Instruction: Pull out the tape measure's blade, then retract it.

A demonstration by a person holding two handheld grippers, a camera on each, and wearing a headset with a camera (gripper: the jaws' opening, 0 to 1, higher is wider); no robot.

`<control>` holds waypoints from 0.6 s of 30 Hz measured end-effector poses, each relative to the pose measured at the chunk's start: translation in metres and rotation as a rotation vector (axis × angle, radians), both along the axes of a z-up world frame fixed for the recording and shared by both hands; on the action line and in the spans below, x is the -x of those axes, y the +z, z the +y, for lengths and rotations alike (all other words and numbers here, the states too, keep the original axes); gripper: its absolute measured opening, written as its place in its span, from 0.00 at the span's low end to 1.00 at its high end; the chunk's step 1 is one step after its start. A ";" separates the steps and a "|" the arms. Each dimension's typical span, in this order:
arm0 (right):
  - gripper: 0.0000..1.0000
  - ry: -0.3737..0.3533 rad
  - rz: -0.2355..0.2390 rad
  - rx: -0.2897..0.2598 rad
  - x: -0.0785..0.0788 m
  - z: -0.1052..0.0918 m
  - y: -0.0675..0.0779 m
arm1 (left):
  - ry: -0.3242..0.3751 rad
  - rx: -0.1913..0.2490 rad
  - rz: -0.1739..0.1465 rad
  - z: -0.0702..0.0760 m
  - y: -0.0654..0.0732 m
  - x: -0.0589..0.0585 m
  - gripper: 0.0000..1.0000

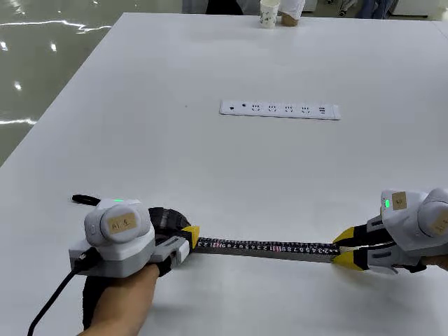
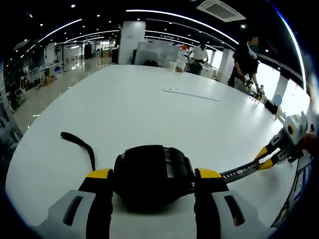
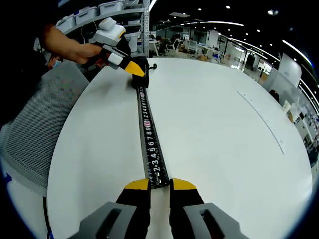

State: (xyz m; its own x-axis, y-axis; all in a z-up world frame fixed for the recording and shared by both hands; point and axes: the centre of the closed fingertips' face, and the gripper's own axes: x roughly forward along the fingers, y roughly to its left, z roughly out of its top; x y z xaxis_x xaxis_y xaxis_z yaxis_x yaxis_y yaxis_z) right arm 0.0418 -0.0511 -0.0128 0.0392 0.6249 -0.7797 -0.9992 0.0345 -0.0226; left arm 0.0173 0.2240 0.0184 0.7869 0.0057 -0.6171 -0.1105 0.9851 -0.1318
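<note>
Jaws of my left gripper (image 2: 153,178) are clamped on either side of the black tape measure (image 1: 166,218), its yellow pads pressed against the two flanks of the case. The case rests on the white table (image 1: 210,161), near its front edge on my left. A black wrist strap (image 2: 79,144) trails off the case and lies curled on the tabletop just beside it.

My right gripper (image 3: 159,185) has its jaws pinched together on the free end of the blade (image 3: 148,134), with the tip caught between the two yellow pads. The blade is drawn out in a straight line between the two grippers, lying low along the tabletop with its printed numbers facing up. In the head view it runs from the case's mouth on the left to the right gripper's tips on the right.

Farther back, near the middle of the table, a white power strip (image 1: 280,109) lies flat, well apart from both grippers. At the far edge stands a paper cup (image 1: 269,12).
</note>
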 end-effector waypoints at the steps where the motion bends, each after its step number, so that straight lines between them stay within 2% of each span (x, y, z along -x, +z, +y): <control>1: 0.10 0.002 -0.002 0.000 0.000 0.000 0.000 | 0.002 -0.001 0.001 0.000 0.000 0.000 0.61; 18: 0.10 0.004 -0.004 0.003 0.000 -0.001 0.000 | 0.021 -0.023 0.015 0.001 -0.004 -0.002 0.63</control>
